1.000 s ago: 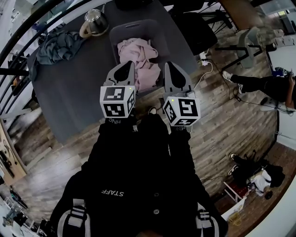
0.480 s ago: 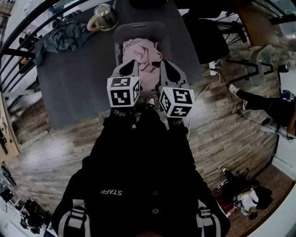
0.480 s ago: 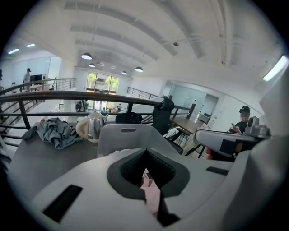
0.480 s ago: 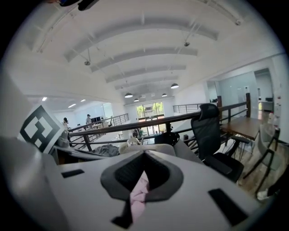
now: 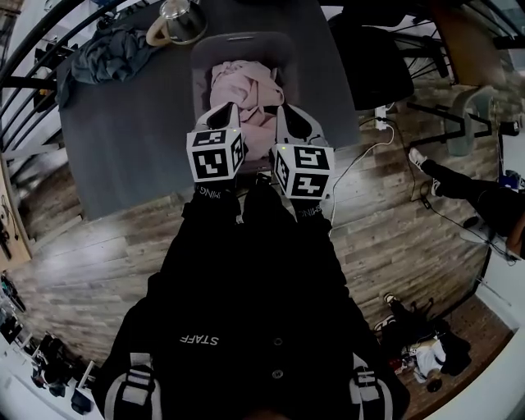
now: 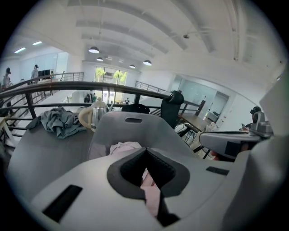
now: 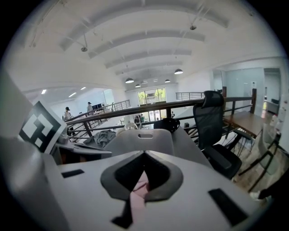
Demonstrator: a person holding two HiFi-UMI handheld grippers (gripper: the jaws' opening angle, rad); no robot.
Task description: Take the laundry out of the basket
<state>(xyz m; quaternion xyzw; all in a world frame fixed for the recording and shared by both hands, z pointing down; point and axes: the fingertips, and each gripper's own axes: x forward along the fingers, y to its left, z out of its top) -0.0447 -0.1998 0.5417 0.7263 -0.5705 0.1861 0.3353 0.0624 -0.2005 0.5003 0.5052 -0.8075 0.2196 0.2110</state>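
Nearest the camera, the person's black jacket (image 5: 246,328) fills the lower part of the head view, both arms stretched forward. The left tool (image 5: 223,115) and the right tool (image 5: 292,123) sit side by side, marker cubes almost touching. A moment ago they were further apart and further back. Now they have pushed forward, so their tips lie over the near rim of the grey basket (image 5: 198,74).

Each tool is clenched, its jaw tips meeting. In both gripper views a strip of pink shows through the opening behind the tips. This looks like the pile seen through the gap and not cloth being pinched, so I judge both tools empty.

The pink laundry (image 5: 246,86) is bunched inside the basket, just under and beyond the tool tips. The basket stands on the dark grey surface (image 5: 131,139).

Further out on that surface, a grey-blue garment (image 5: 111,59) lies crumpled to the left, well apart from the basket. A metal kettle (image 5: 180,18) stands beside the basket's far corner. A black chair (image 5: 371,61) stands off to the right.

The advance has probably put the tools within reach, but nothing has been lifted yet. The jaws would need to part before they can take the cloth.
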